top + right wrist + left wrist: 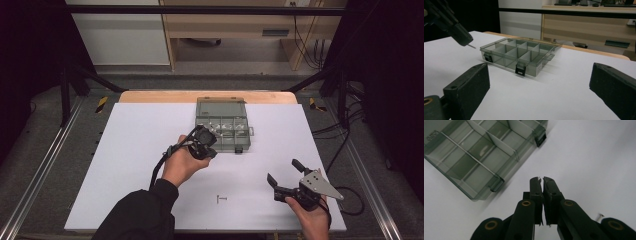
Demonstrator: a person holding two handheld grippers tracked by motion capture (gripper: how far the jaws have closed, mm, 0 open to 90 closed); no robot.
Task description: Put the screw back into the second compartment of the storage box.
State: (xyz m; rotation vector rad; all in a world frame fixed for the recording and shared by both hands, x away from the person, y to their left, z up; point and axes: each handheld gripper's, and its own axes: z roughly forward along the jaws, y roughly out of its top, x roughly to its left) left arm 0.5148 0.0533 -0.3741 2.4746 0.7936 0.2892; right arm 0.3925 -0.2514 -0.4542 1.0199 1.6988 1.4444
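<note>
Currently I see my left tongs (541,179) pinched nearly together on a thin metal pin (539,178), its tip poking out between the jaws, just near of the divided clear box (223,126). That box sits open at the far middle of the white bench (130,165). My right tongs (283,175) hover spread wide at the near right, gripping nothing. A second small screw (221,199) lies on the bench between my hands, near the front edge.
</note>
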